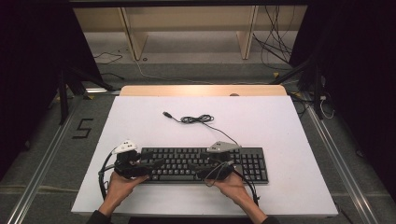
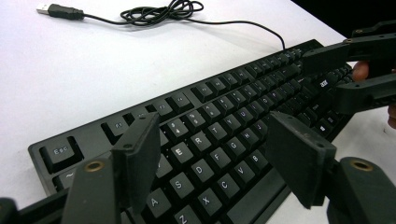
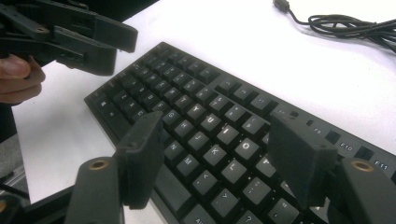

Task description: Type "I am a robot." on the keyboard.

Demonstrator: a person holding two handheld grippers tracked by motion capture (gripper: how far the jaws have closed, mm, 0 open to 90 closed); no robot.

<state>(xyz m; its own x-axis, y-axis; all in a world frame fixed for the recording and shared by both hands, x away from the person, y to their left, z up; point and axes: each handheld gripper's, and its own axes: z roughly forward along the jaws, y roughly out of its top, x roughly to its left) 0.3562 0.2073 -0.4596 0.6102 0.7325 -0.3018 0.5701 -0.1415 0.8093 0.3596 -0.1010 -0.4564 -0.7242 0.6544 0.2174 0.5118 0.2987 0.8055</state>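
A black keyboard (image 1: 182,161) lies near the front edge of the white tabletop (image 1: 280,126). Its cable (image 1: 196,119) coils behind it and ends in a loose USB plug (image 1: 166,114). My left gripper (image 1: 156,158) hovers over the keyboard's left end, open. In the left gripper view its jaws (image 2: 212,140) straddle the letter keys (image 2: 201,140) without touching them. My right gripper (image 1: 205,161) stands open above the keyboard's middle, and its jaws (image 3: 215,135) frame the keys (image 3: 219,135) with nothing held. Each gripper view also shows the other gripper (image 2: 336,74) (image 3: 112,44) farther off.
The white top has free room behind and to both sides of the keyboard. A wooden edge (image 1: 201,90) runs along the table's far side. Beyond it stand a wooden frame (image 1: 135,37) and loose floor cables (image 1: 275,42). Dark stands (image 1: 63,88) flank the table.
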